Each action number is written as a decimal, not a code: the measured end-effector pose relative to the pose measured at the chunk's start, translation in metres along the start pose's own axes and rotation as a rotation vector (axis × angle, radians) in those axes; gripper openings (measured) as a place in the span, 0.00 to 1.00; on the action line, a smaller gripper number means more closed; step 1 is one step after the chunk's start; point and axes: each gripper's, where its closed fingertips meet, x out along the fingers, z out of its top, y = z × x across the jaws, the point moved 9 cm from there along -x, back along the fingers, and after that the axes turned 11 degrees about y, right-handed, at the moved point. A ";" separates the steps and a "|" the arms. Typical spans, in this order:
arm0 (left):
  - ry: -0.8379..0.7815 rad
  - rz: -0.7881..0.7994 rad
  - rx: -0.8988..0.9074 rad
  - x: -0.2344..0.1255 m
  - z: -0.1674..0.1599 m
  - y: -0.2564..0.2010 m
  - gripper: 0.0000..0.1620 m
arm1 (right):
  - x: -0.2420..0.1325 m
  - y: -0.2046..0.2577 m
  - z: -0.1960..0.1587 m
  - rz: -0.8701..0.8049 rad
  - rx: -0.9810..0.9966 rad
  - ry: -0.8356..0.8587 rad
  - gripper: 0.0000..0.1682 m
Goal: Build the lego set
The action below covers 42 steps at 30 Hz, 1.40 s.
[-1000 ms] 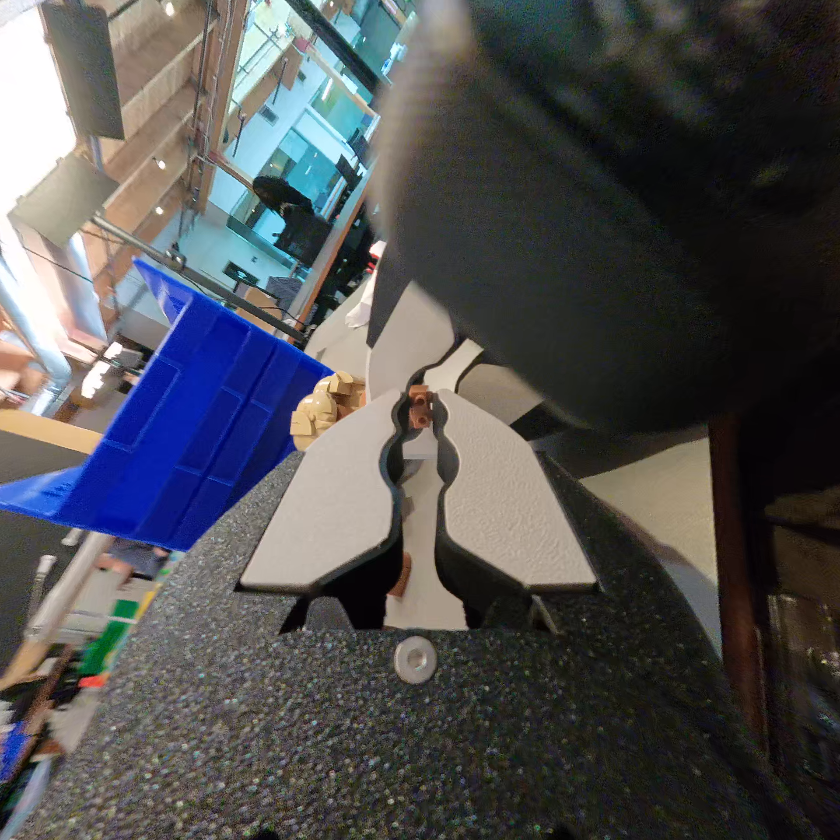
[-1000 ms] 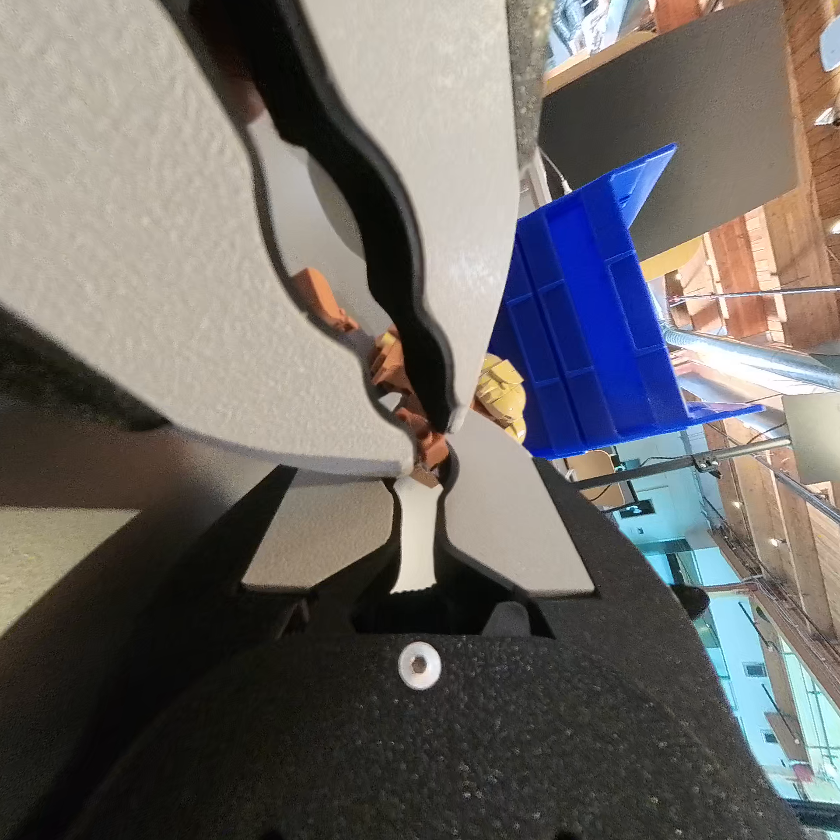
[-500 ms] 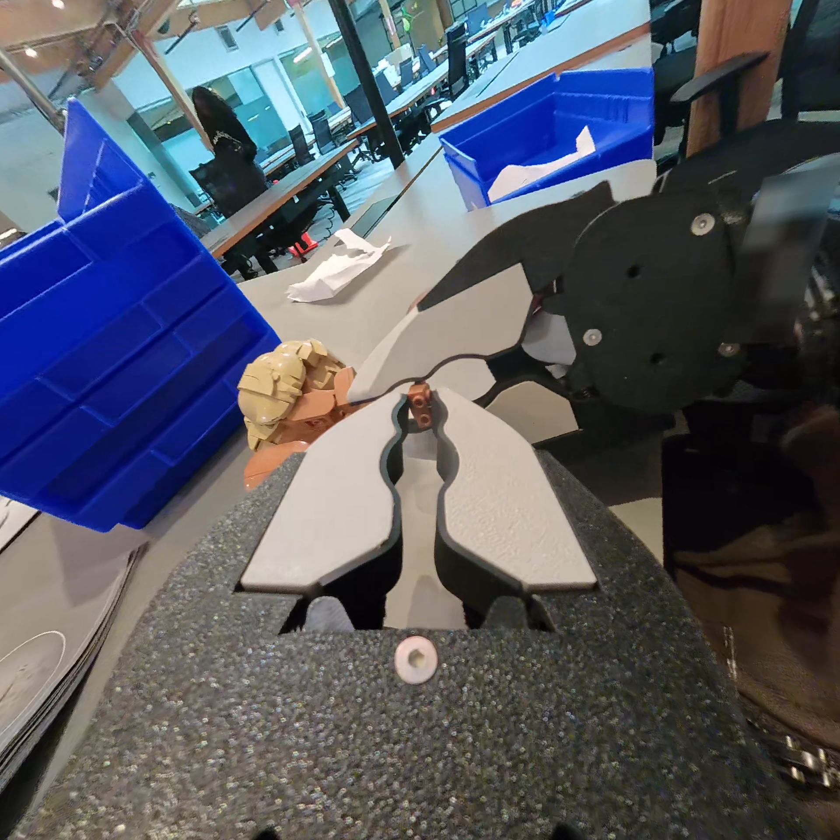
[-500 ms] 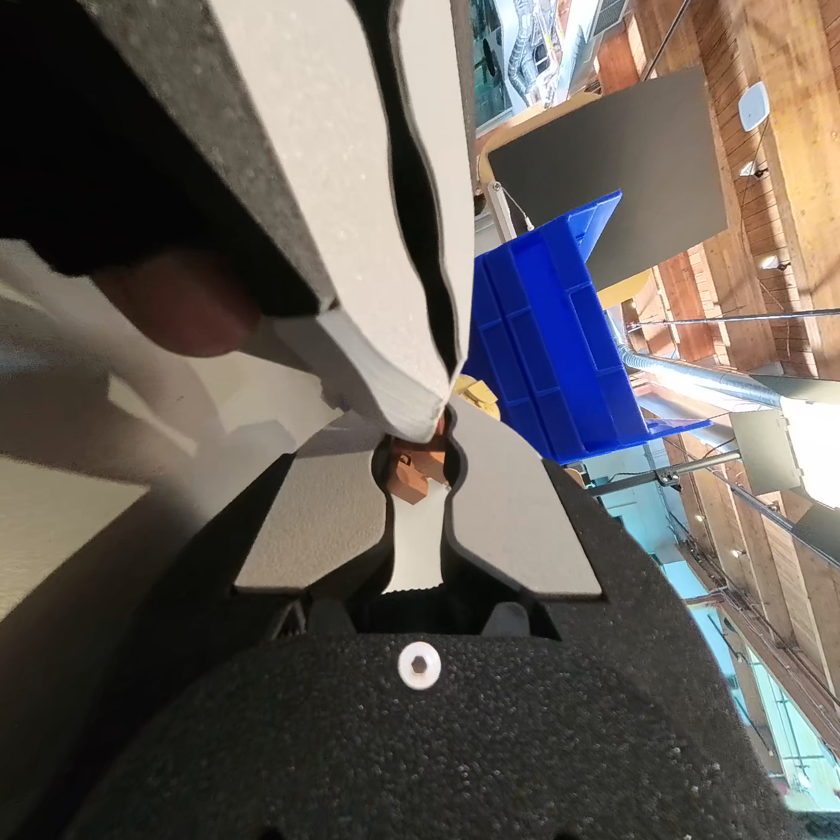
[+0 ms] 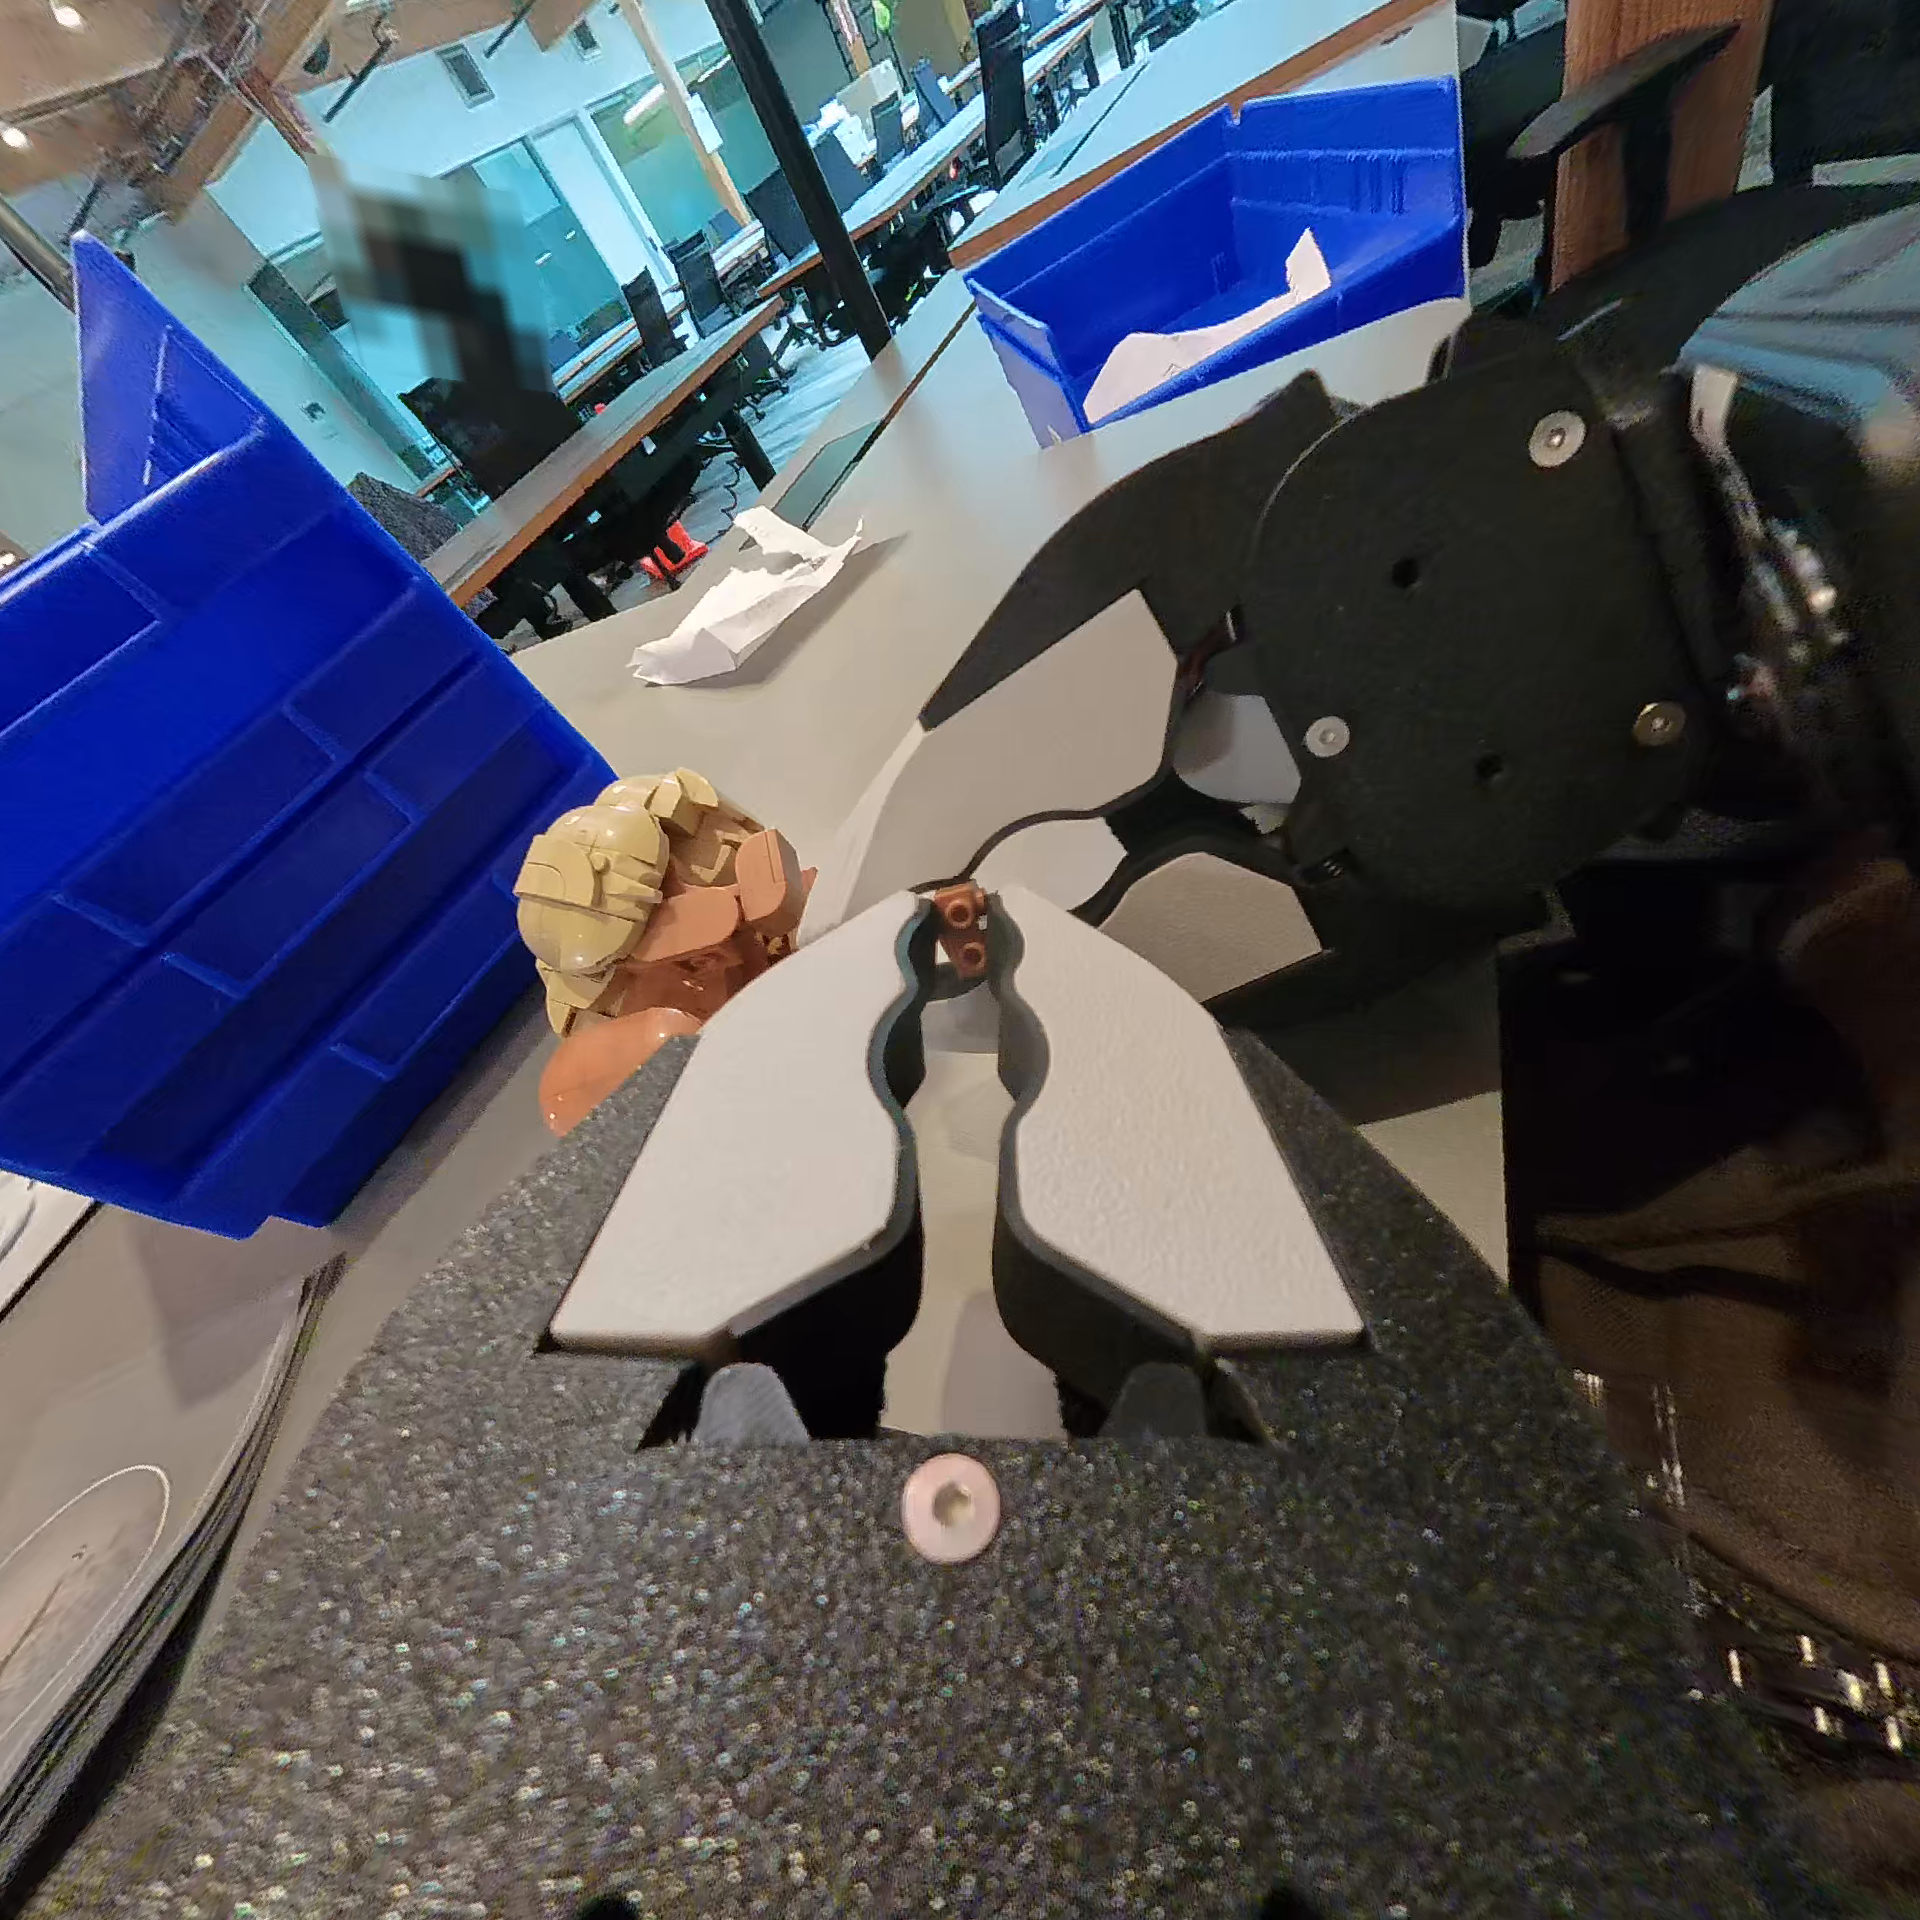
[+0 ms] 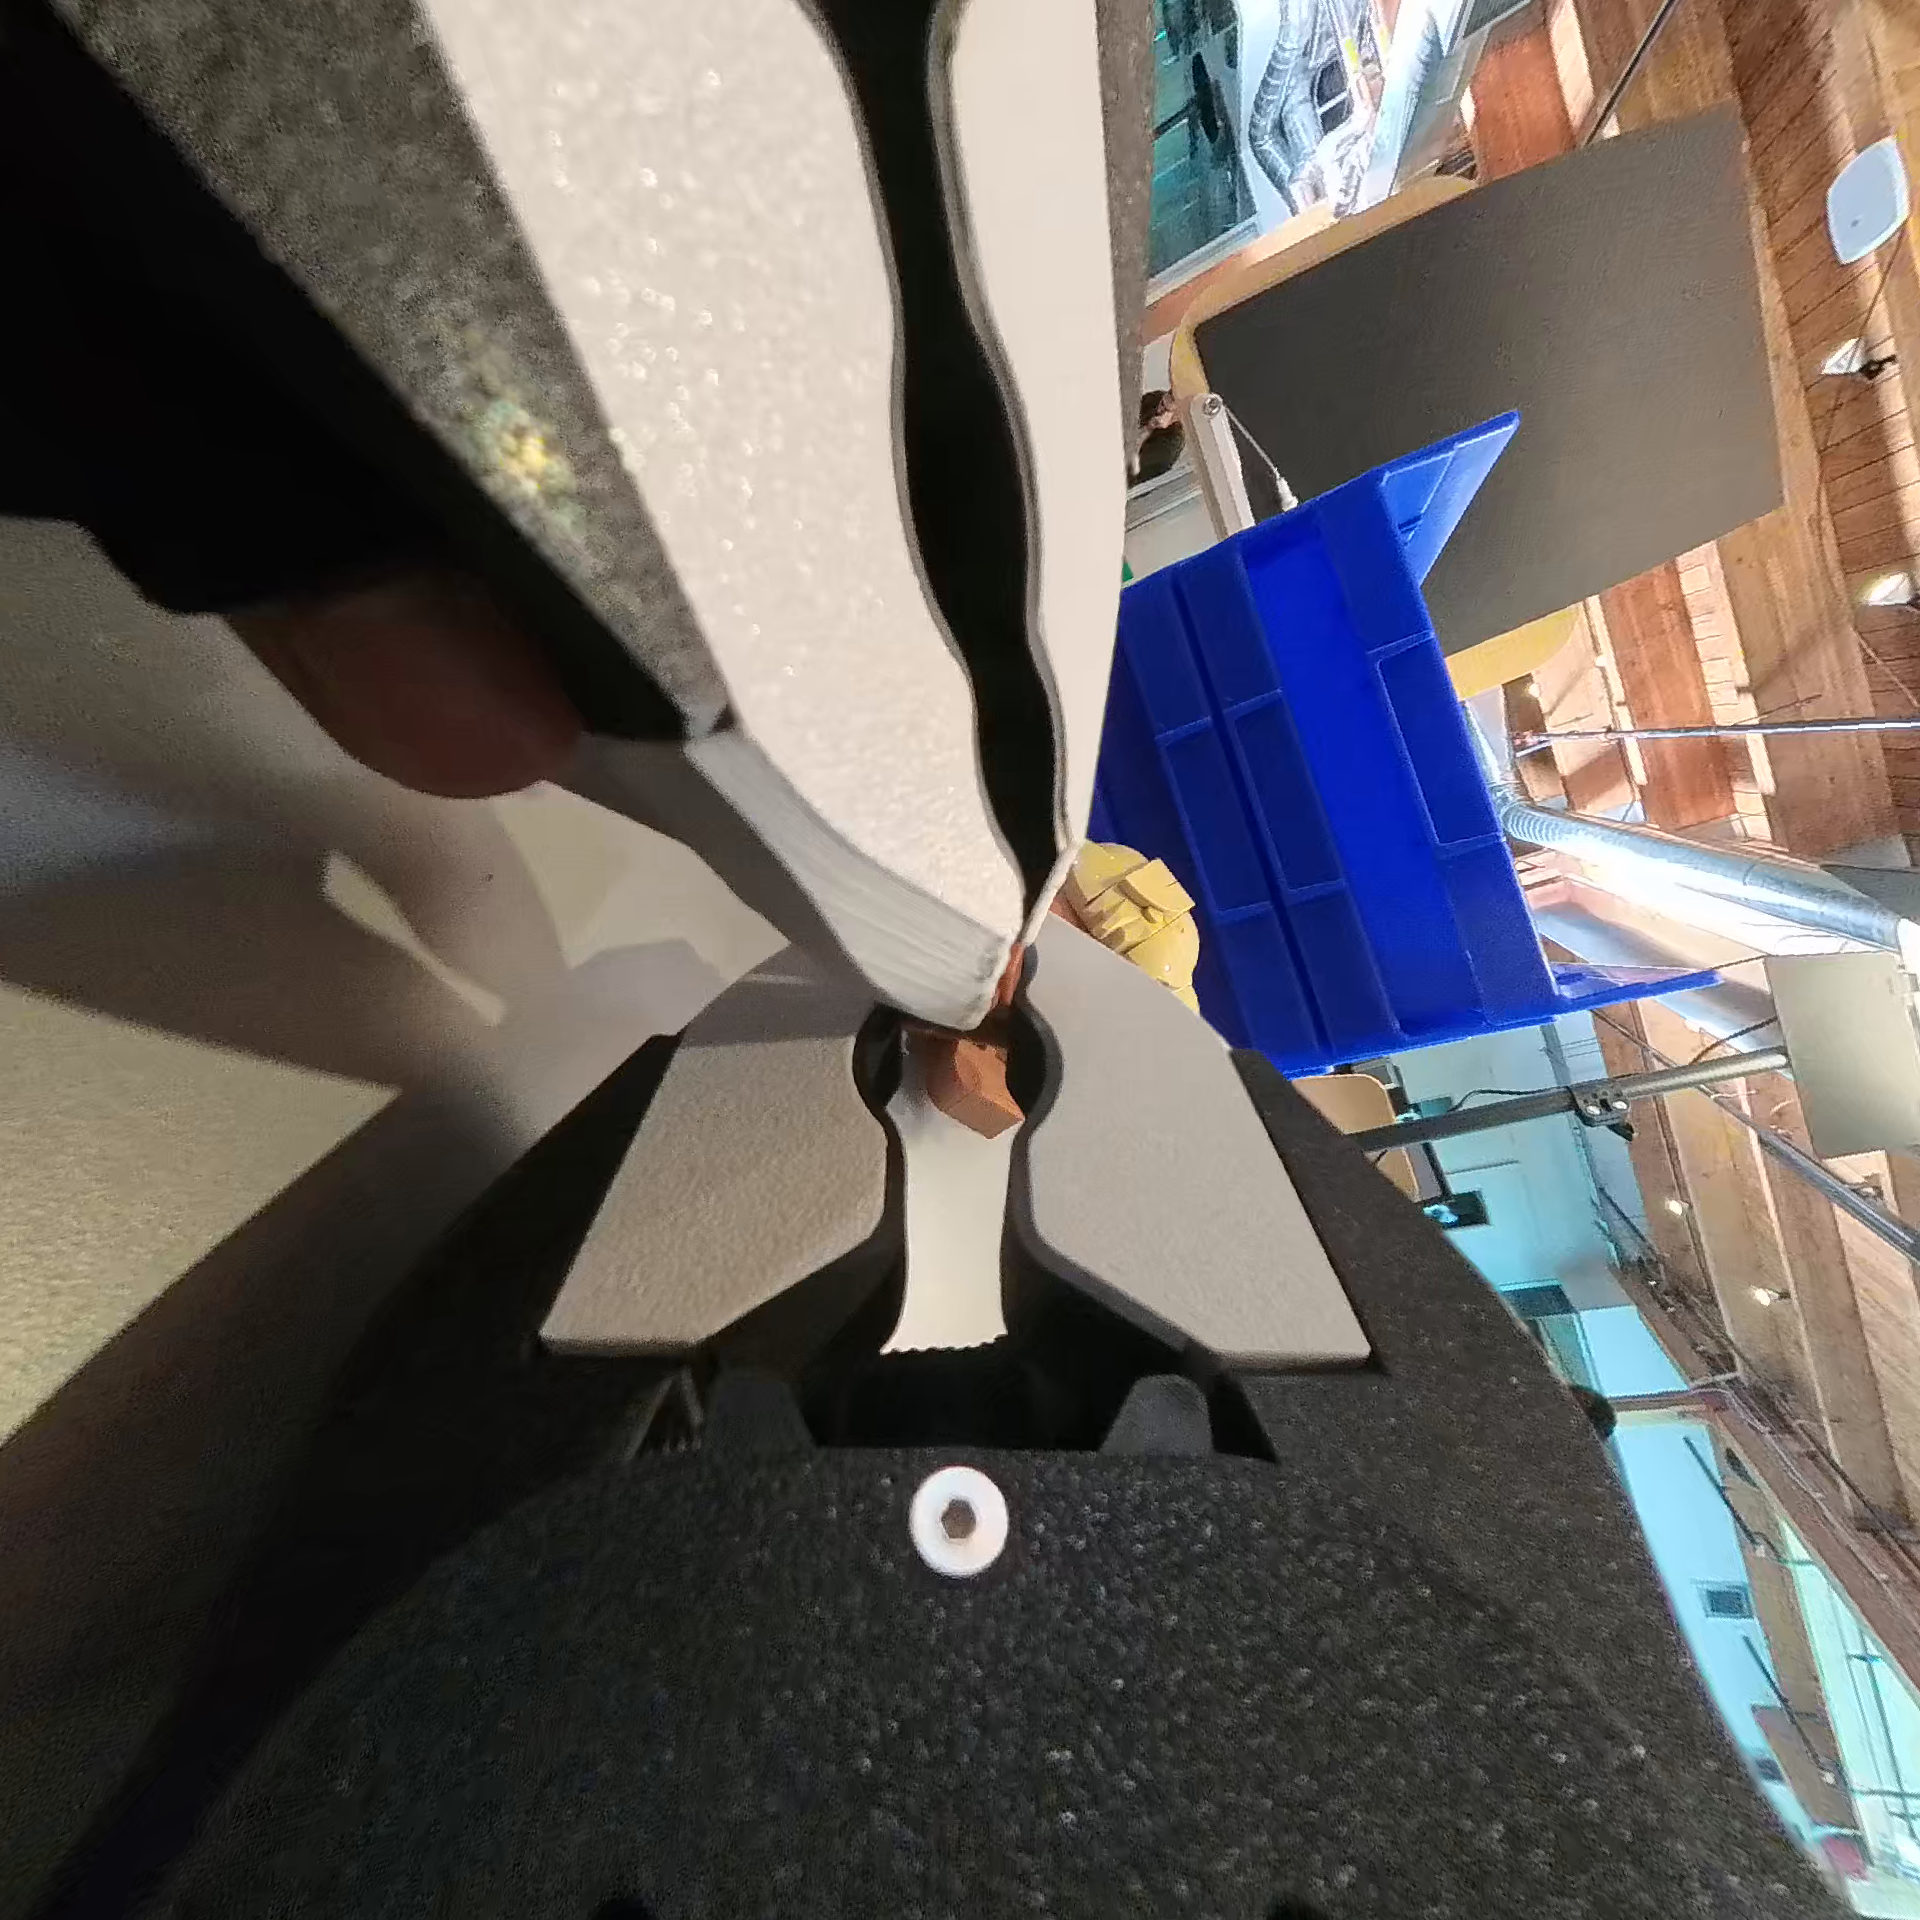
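Writing none legible; left claw (image 5: 961,920) pinching brown brick (image 5: 962,933).

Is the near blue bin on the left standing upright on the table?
No, the blue bin lies tipped on its side beside the tan and brown lego model, with its ribbed underside showing.

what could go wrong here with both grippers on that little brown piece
1. The small brown brick is pinched only at the very tips of the left gripper, so a slight twist could flick it out.
2. The right gripper meets the same spot at an angle; its tips could push the brick askew.
3. If it drops, it may roll under the tan and brown model or against the blue bin.
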 end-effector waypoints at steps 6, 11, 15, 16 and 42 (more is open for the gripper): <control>0.012 0.032 0.055 0.000 0.000 -0.003 0.06 | 0.000 0.000 0.000 0.031 0.015 0.004 0.09; 0.015 0.049 0.085 0.000 0.001 -0.004 0.05 | 0.000 -0.001 0.000 0.041 0.022 0.006 0.09; 0.023 0.064 0.096 0.001 0.001 -0.005 0.05 | 0.001 -0.001 0.000 0.040 0.021 0.016 0.09; 0.025 0.069 0.100 0.001 0.000 -0.005 0.05 | 0.001 -0.001 0.000 0.037 0.019 0.019 0.09; -0.015 -0.231 -0.654 0.002 0.001 0.016 0.13 | 0.003 -0.008 0.004 -0.238 -0.039 0.104 0.09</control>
